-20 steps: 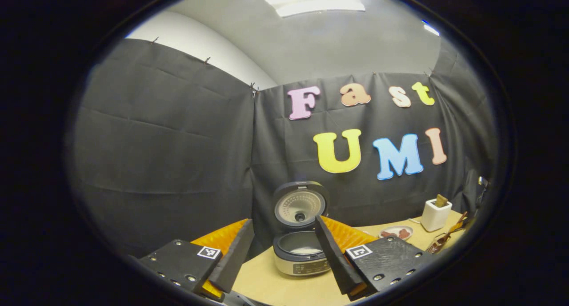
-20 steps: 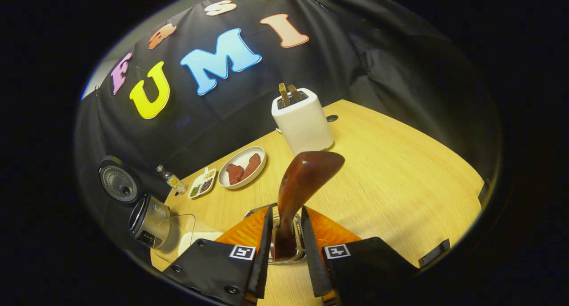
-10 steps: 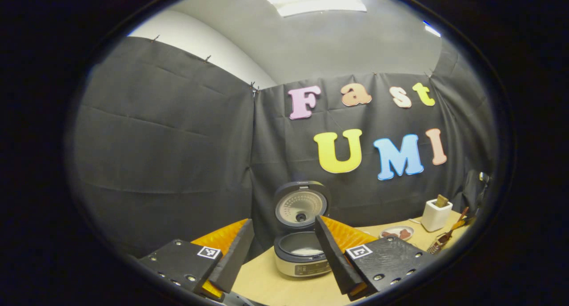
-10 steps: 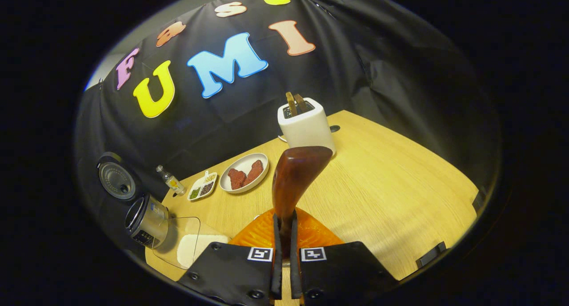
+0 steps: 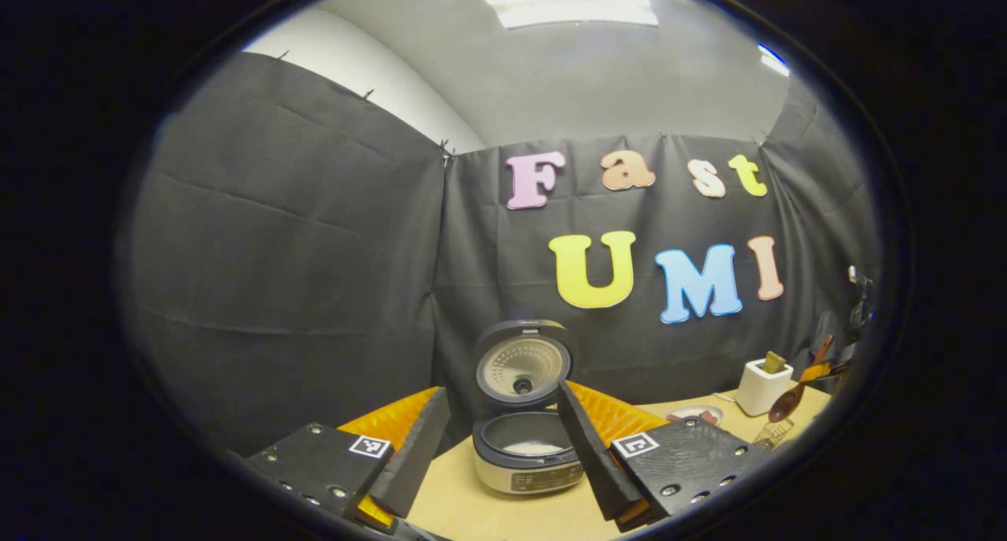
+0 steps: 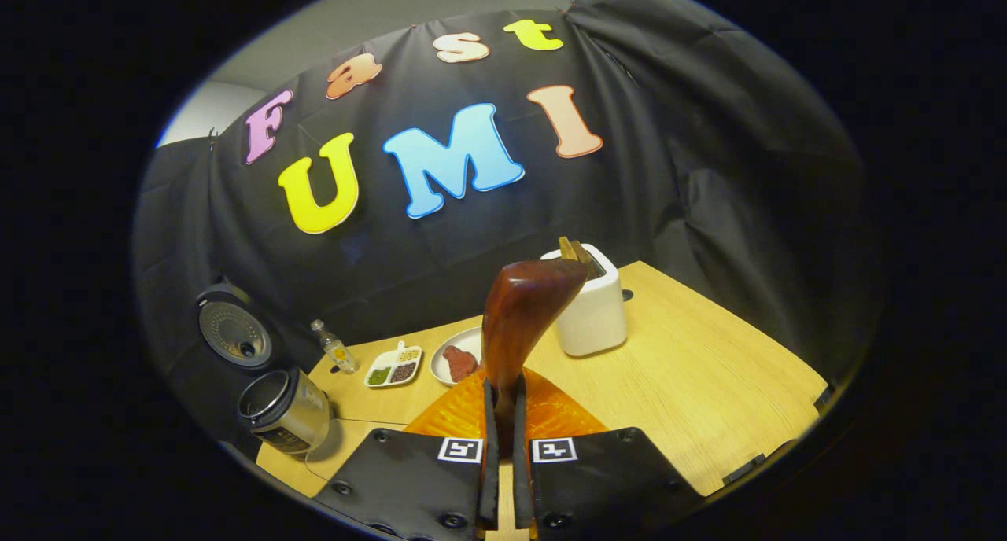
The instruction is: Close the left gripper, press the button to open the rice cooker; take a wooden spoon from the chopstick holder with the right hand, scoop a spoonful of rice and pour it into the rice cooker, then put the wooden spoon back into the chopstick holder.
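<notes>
The wooden spoon stands upright, its handle clamped between the nearly closed fingers of the right gripper, bowl raised above the wooden table; the rice cooker sits lid-up at the table's far left; the left gripper faces it with jaws wide, holding nothing; a white chopstick holder stands just behind the spoon.

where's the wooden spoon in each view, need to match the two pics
Left gripper view: the wooden spoon is small at the far right edge, raised above the table, bowl low.
Right gripper view: it stands at centre, its handle clamped in the right gripper, bowl up.
Shared landmark: the open rice cooker, bottom centre in the left gripper view, lower left in the right gripper view.
</notes>
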A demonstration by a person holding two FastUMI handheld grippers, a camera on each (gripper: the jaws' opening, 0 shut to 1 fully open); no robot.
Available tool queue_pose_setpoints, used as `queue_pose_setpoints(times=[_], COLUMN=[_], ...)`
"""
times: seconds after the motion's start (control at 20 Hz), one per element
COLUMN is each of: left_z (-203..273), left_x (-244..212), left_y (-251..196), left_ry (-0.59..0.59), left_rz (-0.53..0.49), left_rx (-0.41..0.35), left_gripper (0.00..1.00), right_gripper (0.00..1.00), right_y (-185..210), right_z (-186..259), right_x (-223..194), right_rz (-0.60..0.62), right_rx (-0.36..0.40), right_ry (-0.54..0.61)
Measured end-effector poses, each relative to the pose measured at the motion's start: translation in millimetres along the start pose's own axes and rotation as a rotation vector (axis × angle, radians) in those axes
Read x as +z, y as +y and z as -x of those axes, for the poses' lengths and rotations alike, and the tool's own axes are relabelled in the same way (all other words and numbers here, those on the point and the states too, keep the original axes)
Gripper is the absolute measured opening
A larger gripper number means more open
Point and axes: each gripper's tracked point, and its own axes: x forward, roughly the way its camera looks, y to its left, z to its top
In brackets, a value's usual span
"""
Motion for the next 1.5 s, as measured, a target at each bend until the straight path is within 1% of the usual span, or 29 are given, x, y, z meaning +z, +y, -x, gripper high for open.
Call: queue_pose_setpoints(times=[0.05, 0.15, 0.45, 0.5, 0.65, 0.75, 0.8, 1.0, 1.3, 1.5], left_z=[-3.3, -7.5, -20.3, -21.7, -28.7, -32.4, -35.0, -40.9, -50.3, -52.1], left_x=[-1.2, -6.2, -13.5, -15.1, -19.1, -22.9, -25.3, -32.5, -44.5, -49.5], left_y=[1.5, 3.8, 20.3, 23.2, 32.2, 38.2, 40.8, 47.7, 53.4, 62.5], left_ry=[0.002, 0.009, 0.021, 0.022, 0.028, 0.032, 0.035, 0.045, 0.061, 0.068], left_rz=[0.003, 0.007, 0.006, 0.006, 0.01, 0.01, 0.01, 0.011, 0.005, 0.007], left_rx=[-0.004, -0.011, -0.021, -0.022, -0.023, -0.022, -0.022, -0.024, -0.017, -0.006], left_gripper=[0.87, 0.85, 0.87, 0.85, 0.85, 0.87, 0.85, 0.87, 0.85, 0.85], right_gripper=[0.09, 0.09, 0.09, 0.09, 0.09, 0.09, 0.09, 0.08, 0.09, 0.09], right_y=[10.0, 31.1, 89.0, 96.3, 117.4, 125.9, 129.6, 138.9, 146.1, 152.8], right_z=[-0.3, -0.7, -4.6, -7.1, -12.4, -16.7, -19.0, -29.2, -42.7, -50.7], right_x=[0.8, -1.4, -24.4, -29.8, -46.9, -58.3, -64.3, -85.9, -117.7, -139.1], right_rz=[0.001, 0.009, 0.045, 0.054, 0.086, 0.117, 0.138, 0.254, 0.522, 0.631], right_rx=[0.014, 0.044, 0.116, 0.122, 0.14, 0.141, 0.138, 0.117, 0.067, 0.055], right_ry=[-0.004, -0.004, 0.021, 0.027, 0.047, 0.055, 0.059, 0.065, 0.056, 0.07])
